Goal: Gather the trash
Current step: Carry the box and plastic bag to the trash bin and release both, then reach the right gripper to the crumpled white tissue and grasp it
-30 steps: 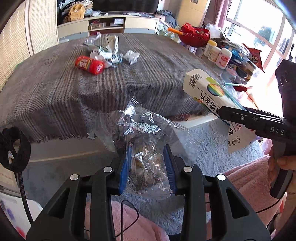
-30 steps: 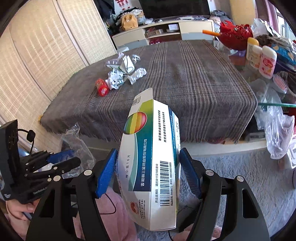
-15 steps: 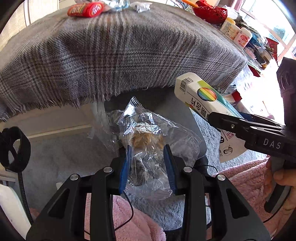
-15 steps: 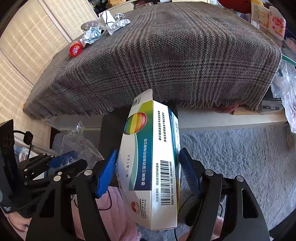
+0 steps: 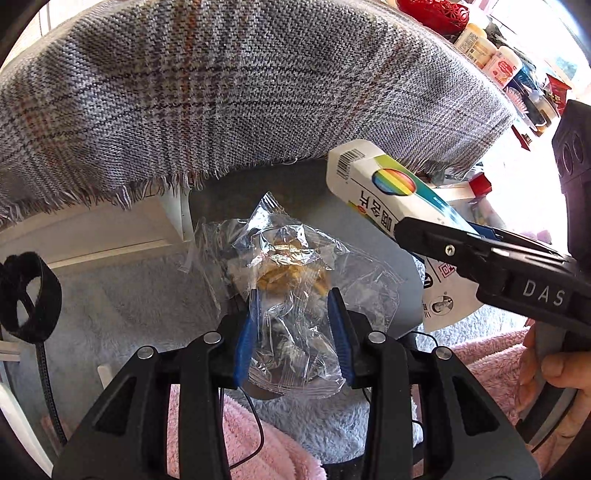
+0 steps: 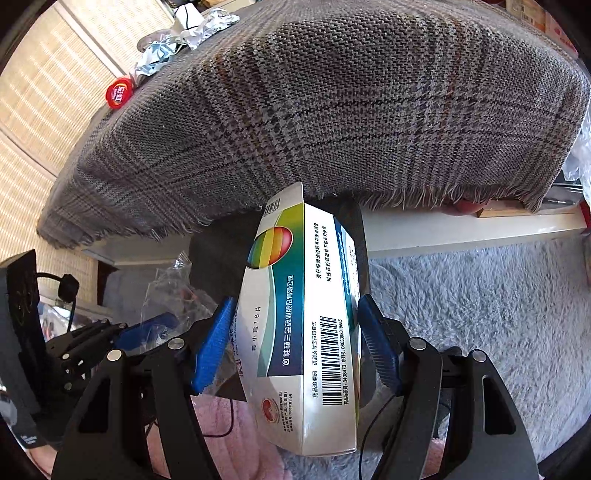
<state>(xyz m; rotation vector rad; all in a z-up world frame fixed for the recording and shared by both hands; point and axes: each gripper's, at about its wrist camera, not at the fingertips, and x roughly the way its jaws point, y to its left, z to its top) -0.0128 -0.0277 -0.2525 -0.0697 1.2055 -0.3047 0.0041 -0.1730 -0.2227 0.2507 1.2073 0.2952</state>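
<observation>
My left gripper (image 5: pixel 291 325) is shut on a crumpled clear plastic wrapper (image 5: pixel 291 280) with brownish crumbs inside. My right gripper (image 6: pixel 297 332) is shut on a white medicine box (image 6: pixel 295 314) with a rainbow logo and barcode; the box also shows in the left wrist view (image 5: pixel 391 192), with the right gripper (image 5: pixel 480 258) around it. Both are held low, below the table's front edge, over a dark grey bin (image 5: pixel 369 229) that stands under the table. More crumpled wrappers (image 6: pixel 173 40) and a red packet (image 6: pixel 120 92) lie on the far left of the table.
The table carries a grey plaid cloth (image 6: pixel 351 103) with a fringed edge (image 5: pixel 155 184). A grey shaggy rug (image 6: pixel 480 295) covers the floor. Pink fleece (image 5: pixel 229 435) lies under the grippers. Bottles and a red basket (image 5: pixel 432 11) crowd the right side.
Both grippers have dropped lower and closer to the table's front edge, so the view now looks under the cloth fringe at the bin. Both still hold their items.
</observation>
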